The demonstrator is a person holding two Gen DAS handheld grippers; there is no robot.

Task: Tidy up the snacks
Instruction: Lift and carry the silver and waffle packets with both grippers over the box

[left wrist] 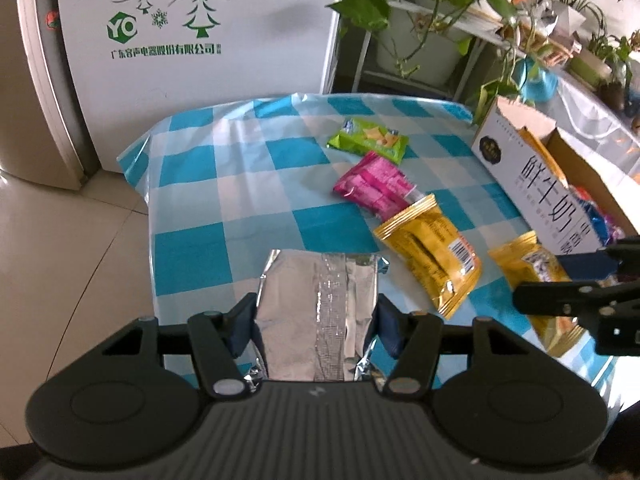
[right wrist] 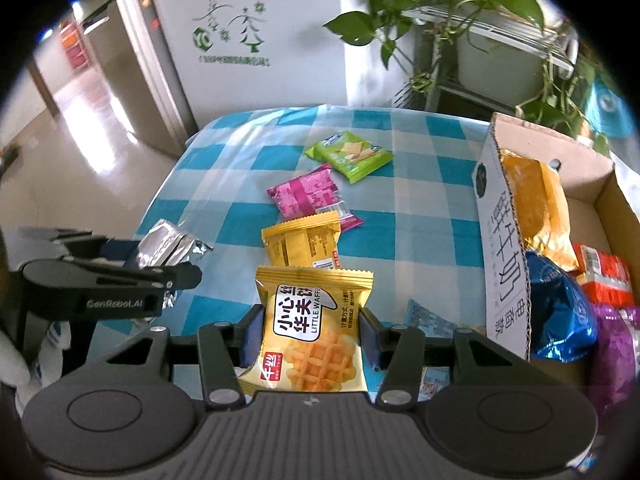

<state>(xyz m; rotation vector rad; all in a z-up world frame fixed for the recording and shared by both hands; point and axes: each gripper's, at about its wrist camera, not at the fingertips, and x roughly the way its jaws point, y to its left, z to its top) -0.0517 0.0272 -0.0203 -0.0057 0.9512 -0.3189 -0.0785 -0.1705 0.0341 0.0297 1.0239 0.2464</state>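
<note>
My left gripper is shut on a silver foil snack packet, held just above the near edge of the checked table. My right gripper is shut on a yellow waffle packet; that packet also shows in the left wrist view. On the blue-and-white tablecloth lie a green cracker packet, a pink packet and another yellow packet. An open cardboard box at the right holds several snacks.
A white refrigerator stands behind the table. Potted plants on a rack are at the back right. A tiled floor lies to the left. A light blue packet lies near the box.
</note>
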